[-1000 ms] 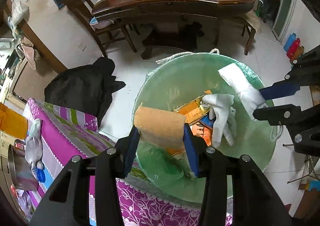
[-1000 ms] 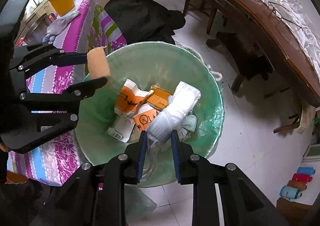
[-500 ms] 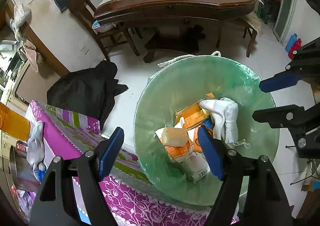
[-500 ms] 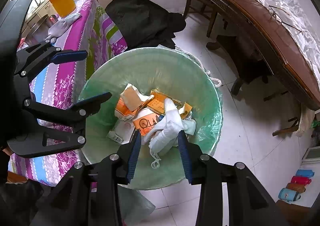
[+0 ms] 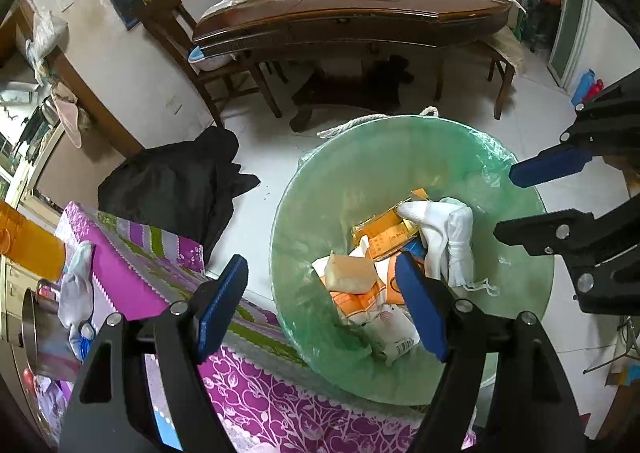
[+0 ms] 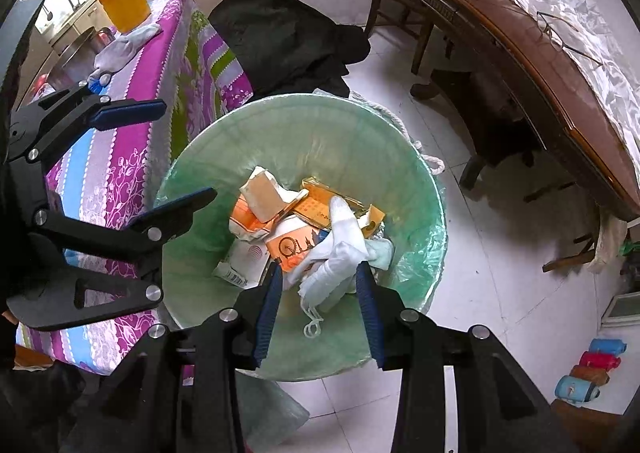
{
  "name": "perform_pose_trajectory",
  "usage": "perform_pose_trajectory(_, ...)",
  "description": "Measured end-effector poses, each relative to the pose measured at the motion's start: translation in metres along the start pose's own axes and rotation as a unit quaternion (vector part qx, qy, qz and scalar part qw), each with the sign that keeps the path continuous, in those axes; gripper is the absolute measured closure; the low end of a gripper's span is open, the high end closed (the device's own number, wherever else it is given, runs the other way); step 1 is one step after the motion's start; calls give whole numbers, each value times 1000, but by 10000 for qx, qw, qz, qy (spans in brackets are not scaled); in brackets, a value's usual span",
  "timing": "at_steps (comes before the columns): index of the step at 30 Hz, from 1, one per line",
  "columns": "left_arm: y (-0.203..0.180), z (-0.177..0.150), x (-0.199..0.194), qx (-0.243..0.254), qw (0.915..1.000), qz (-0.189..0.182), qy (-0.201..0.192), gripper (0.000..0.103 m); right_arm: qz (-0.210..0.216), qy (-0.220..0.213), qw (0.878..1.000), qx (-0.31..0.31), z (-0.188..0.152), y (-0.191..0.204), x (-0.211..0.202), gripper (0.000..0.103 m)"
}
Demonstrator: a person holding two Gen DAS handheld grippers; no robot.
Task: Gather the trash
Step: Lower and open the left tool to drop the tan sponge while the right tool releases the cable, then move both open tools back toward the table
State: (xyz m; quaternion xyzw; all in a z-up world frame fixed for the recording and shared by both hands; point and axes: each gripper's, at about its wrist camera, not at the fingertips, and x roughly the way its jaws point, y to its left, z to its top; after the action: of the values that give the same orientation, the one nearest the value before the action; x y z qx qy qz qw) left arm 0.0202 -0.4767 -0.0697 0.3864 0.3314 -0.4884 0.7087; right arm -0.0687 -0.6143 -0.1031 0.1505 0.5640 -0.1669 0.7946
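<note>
Both grippers have let go since a second ago: left gripper (image 5: 320, 305) spread wide, empty; right gripper (image 6: 320, 301) spread too, nothing pinched. Tan sponge (image 5: 350, 273) and white glove (image 6: 340, 249) now lie in the green-lined bin (image 6: 200, 237) atop orange cartons (image 5: 384, 237). Bin sits just beside purple tablecloth (image 6: 120, 157). Further back, black cloth (image 6: 288, 41) on floor, wooden table (image 5: 352, 13) behind.

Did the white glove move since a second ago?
Yes. The white glove was pinched above the green bin by the right hand-held gripper. Now it lies down inside on the orange packets, jaws open.
</note>
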Motion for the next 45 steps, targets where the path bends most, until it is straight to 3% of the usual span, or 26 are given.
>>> perform_pose_trajectory(14,25,-39,-19,-666,9976,207,31,30,27,-336,9993,-147,-3,31,-6,64)
perform_pose_trajectory(24,63,-95,-41,-1321,9903,426,42,30,37,-798,9954,-526,-2,82,-15,64)
perform_pose_trajectory(37,137,-201,-71,-2671,9602,802,159,30,232,-1905,9747,-1147,-8,196,-27,64)
perform_pose_trajectory(45,167,-268,-95,-3371,9352,1075,161,30,769,-2259,9581,-1582,-11,279,-29,64)
